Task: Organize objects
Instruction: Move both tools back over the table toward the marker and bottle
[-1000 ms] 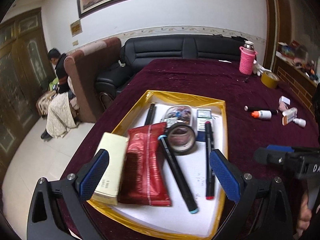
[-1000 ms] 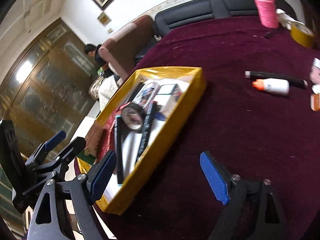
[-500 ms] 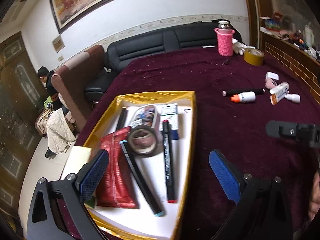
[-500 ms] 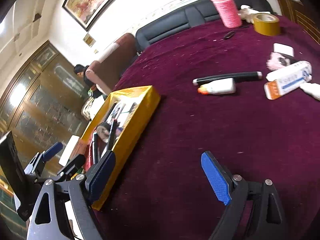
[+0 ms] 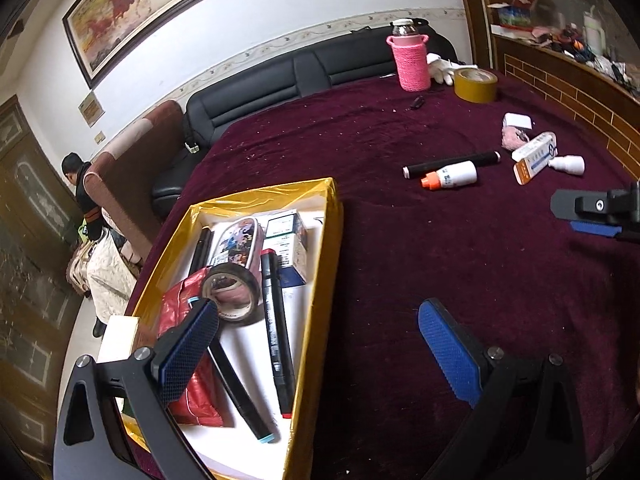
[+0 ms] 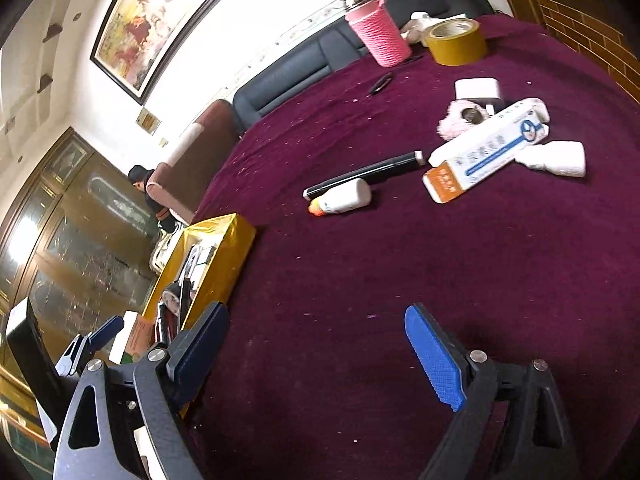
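A gold-rimmed tray [image 5: 326, 248] on the maroon table holds markers [image 5: 276, 332], a tape roll [image 5: 232, 294], a red packet [image 5: 188, 396], a pencil case and a small box. The tray also shows in the right wrist view [image 6: 224, 256]. Loose on the cloth lie a black marker [image 6: 364, 174], an orange-capped white bottle [image 6: 342, 200], a white and orange box [image 6: 486, 150] and a small white bottle [image 6: 554, 158]. My left gripper [image 5: 316, 344] is open and empty over the tray's right edge. My right gripper [image 6: 316, 344] is open and empty above bare cloth.
A pink-sleeved bottle [image 5: 412, 60], a yellow tape roll [image 5: 476, 84], a white charger [image 6: 478, 90] and a pink fluffy item [image 6: 454, 120] are at the far side. A black sofa [image 5: 304, 76] stands behind the table. A brick ledge [image 5: 568, 92] runs along the right.
Both grippers have swung to the right, away from the tray and toward the loose items. The tray has slid left in both views. Both stay open.
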Tool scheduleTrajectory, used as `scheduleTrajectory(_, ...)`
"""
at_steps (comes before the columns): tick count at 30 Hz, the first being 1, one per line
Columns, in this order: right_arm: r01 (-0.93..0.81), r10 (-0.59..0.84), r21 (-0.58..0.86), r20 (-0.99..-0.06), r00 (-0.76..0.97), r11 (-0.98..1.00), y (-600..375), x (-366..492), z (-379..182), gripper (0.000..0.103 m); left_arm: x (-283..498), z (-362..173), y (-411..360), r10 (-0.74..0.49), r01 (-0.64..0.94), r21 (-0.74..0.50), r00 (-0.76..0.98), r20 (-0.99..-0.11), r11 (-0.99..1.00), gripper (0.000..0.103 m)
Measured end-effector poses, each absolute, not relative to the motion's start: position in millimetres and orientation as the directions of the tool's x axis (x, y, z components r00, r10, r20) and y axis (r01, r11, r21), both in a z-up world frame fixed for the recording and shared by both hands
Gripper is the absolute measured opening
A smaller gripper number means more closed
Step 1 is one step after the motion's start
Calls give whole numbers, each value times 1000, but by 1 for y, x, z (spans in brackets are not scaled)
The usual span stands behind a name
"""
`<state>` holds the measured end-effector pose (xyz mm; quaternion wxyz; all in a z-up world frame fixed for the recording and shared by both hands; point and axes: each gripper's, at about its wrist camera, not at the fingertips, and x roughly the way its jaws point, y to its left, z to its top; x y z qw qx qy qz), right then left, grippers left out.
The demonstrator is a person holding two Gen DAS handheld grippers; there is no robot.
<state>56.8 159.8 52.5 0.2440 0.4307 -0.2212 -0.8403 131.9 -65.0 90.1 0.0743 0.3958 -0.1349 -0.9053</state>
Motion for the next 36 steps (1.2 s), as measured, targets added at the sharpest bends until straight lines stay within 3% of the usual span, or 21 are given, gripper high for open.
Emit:
scheduleTrajectory(17, 202, -563, 554, -619, -548, -807, 179, 40, 63, 93, 115, 75, -56, -243, -1, 316, -637, -732, -949, 100)
scheduleTrajectory(22, 191, -496, 505, -584, -642, -842, 193, 22, 94, 94, 99, 77, -59, -124, -41, 187, -607, -785, -981, 100)
scheduleTrajectory(28, 85, -362, 497, -494, -790, -864, 226, -25, 110, 96, 59, 91, -55, 25, -73, 25, -616, -787, -997, 100)
scheduleTrajectory(36, 7, -342, 518, -555, -758, -855, 251, -52, 67, 96, -7, 77, -4, 49, -271, 163, -636, -770, -948, 100)
